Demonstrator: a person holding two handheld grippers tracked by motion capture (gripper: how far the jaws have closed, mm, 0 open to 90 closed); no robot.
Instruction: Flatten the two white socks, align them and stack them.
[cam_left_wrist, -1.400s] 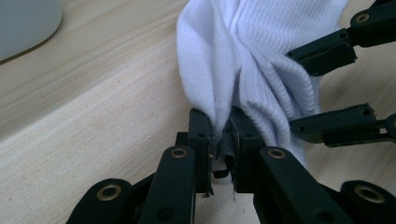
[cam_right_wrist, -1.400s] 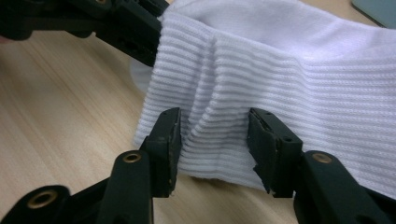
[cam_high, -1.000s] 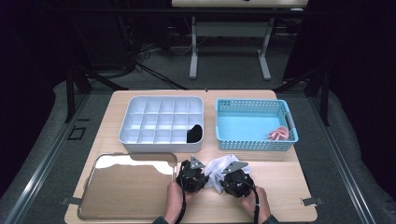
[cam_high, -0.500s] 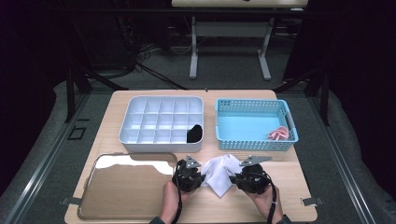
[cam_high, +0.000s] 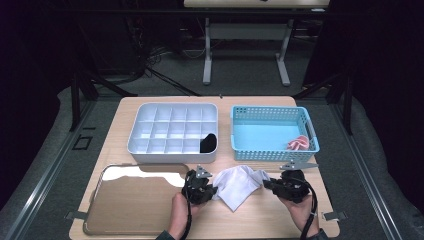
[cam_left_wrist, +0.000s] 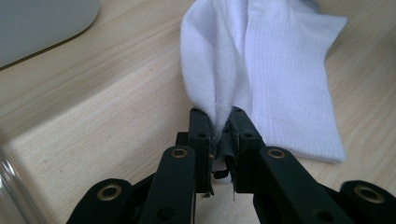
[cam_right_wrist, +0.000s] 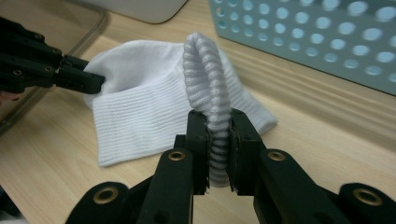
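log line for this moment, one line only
left gripper: shut on white sock | right gripper: shut on its ribbed cuff | sock: stretched between both above table | blue basket: pink item inside

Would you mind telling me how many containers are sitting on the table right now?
3: a white compartment tray at the back left, a blue basket at the back right, and a shallow flat tray at the front left. Nothing suggests another is hidden.

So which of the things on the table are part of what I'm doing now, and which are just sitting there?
In the job:
- white sock
- left gripper, clamped on one edge
- right gripper, clamped on the ribbed cuff

Lying about:
- blue basket with a pink item
- white compartment tray with a black item
- shiny flat tray
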